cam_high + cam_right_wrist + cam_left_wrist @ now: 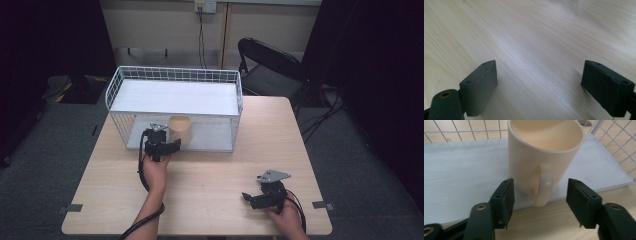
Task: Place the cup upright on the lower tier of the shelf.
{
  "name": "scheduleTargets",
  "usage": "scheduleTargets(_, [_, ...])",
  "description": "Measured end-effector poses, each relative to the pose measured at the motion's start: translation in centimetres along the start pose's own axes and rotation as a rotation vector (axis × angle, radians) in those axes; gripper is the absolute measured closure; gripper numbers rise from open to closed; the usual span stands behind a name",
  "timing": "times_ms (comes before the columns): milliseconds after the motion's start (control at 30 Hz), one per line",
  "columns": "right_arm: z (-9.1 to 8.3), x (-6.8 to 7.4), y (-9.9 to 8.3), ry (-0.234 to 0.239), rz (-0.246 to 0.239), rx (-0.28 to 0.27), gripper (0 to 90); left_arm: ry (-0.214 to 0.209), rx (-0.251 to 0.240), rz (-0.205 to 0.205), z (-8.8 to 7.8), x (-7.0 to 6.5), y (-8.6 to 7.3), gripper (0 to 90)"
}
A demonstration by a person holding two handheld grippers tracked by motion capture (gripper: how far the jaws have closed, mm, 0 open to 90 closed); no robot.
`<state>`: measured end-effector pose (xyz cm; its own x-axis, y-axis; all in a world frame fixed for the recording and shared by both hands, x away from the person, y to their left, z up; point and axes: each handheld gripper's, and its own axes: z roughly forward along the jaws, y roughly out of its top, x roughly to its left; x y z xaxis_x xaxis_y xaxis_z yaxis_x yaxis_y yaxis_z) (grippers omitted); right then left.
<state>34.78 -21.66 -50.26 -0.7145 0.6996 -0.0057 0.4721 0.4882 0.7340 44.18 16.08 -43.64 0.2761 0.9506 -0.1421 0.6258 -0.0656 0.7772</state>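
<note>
A beige mug (pixel 180 130) stands upright on the lower white board (pixel 454 170) of a white wire rack (pixel 175 75), close to the board's front edge. In the left gripper view the mug's handle (pixel 544 185) points straight at me. My left gripper (pixel 540 192) is open, with one jaw on each side of the handle and neither touching it. In the high view the left gripper (pixel 167 141) sits just in front of the rack. My right gripper (pixel 252 199) rests low near the table's front right, open over bare wood (pixel 540 72).
The rack covers the back middle of the wooden table (pixel 210 170), and its upper white shelf (pixel 175 97) overhangs the mug. A black folding chair (pixel 272 67) stands behind the table's back right corner. Dark floor surrounds the table.
</note>
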Motion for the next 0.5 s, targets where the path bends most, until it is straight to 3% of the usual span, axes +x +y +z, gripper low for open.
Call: scheduleTargets(500, [0.0,0.0,0.0,0.000,0.000,0.000,12.7,-0.057,0.019,0.036,-1.2,0.3,-0.8,21.2])
